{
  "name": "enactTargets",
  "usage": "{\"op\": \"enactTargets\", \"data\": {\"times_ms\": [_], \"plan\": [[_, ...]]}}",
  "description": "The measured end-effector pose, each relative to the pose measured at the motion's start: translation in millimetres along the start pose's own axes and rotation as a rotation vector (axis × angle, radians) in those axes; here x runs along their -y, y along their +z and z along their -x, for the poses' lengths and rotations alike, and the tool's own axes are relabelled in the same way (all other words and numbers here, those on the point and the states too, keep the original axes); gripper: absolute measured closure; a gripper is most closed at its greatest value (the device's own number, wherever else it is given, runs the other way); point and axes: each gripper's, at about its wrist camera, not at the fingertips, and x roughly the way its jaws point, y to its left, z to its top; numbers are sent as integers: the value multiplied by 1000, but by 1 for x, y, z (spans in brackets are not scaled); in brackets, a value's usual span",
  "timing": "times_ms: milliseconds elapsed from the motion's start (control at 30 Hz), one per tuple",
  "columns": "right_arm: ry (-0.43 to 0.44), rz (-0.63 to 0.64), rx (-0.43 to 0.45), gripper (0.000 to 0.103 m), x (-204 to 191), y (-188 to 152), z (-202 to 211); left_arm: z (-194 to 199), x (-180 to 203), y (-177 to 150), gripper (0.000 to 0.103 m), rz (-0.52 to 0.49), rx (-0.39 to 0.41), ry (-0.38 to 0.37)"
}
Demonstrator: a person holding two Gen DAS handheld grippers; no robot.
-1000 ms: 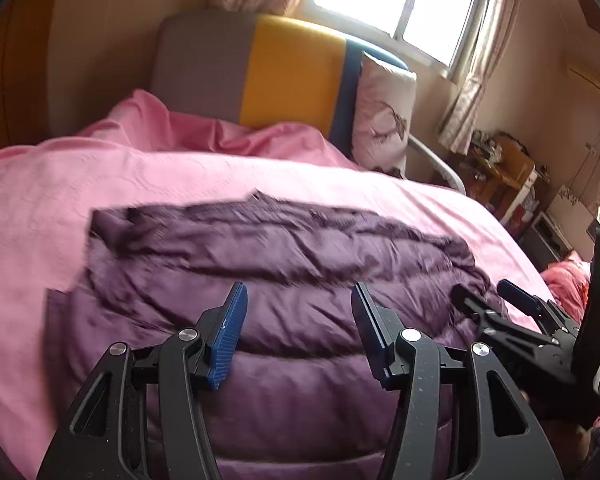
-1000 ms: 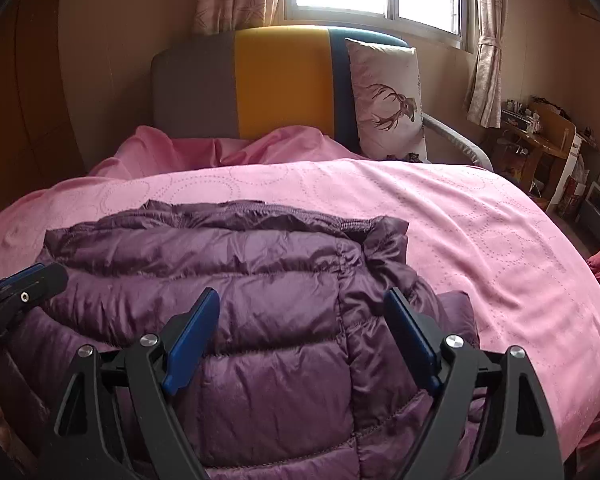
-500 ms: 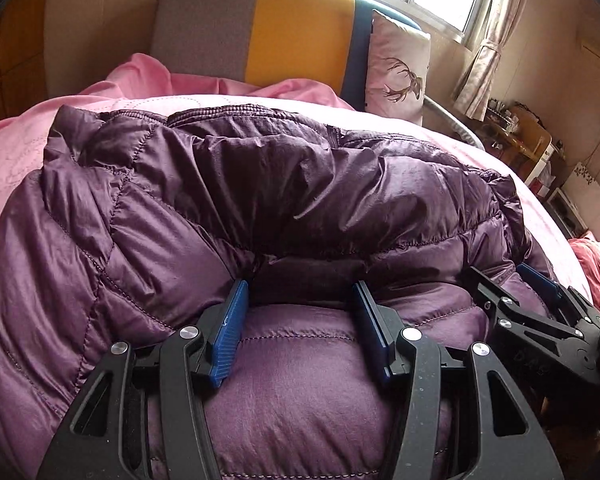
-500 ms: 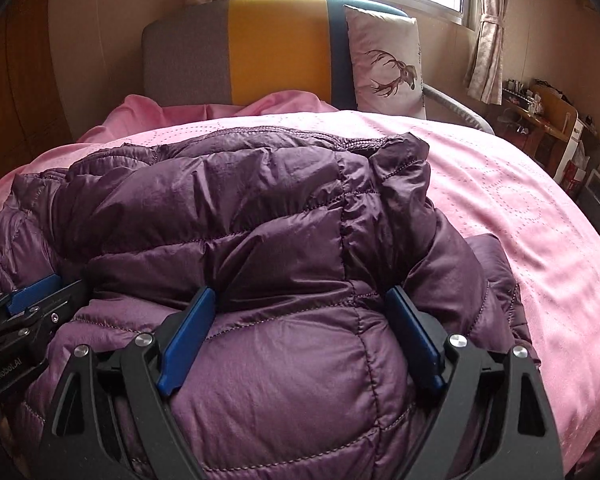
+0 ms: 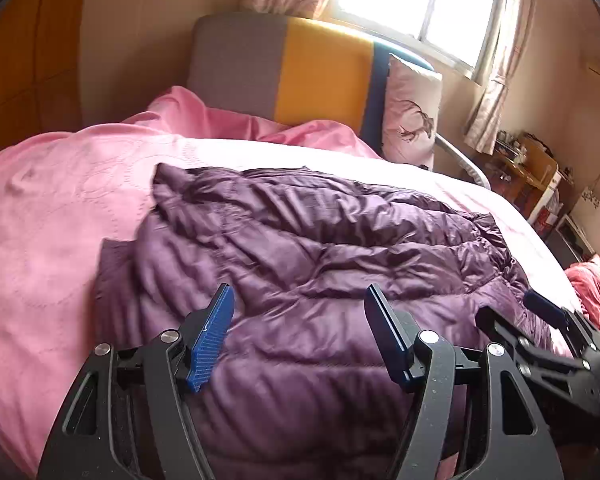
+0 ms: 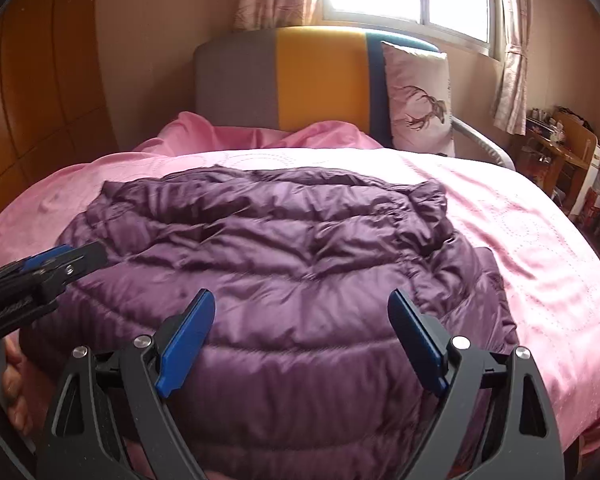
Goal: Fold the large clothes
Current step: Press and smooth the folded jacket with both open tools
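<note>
A purple quilted down jacket lies folded in a puffy bundle on the pink bed; it also shows in the right wrist view. My left gripper is open and empty, just above the jacket's near edge. My right gripper is open and empty, also over the near edge. The right gripper shows at the right of the left wrist view, and the left gripper at the left of the right wrist view.
The pink bedspread surrounds the jacket. A grey, yellow and blue headboard and a deer-print pillow stand at the far end. A cluttered wooden desk is at the right, and a wooden wardrobe at the left.
Half a second ago both grippers were pressed close into the jacket; now they have drawn back and up, and the jacket lies lower and flatter on the bed. Both stay open.
</note>
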Motion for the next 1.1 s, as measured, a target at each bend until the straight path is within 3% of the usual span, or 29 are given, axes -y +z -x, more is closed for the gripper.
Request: {"op": "enactTargets", "data": {"times_ms": [367, 1100], "plan": [[16, 29, -29, 14, -21, -18, 2, 15, -22, -20, 37, 27, -1, 15], [-9, 42, -123, 11, -16, -36, -34, -17, -33, -42, 37, 44, -88, 3]]}}
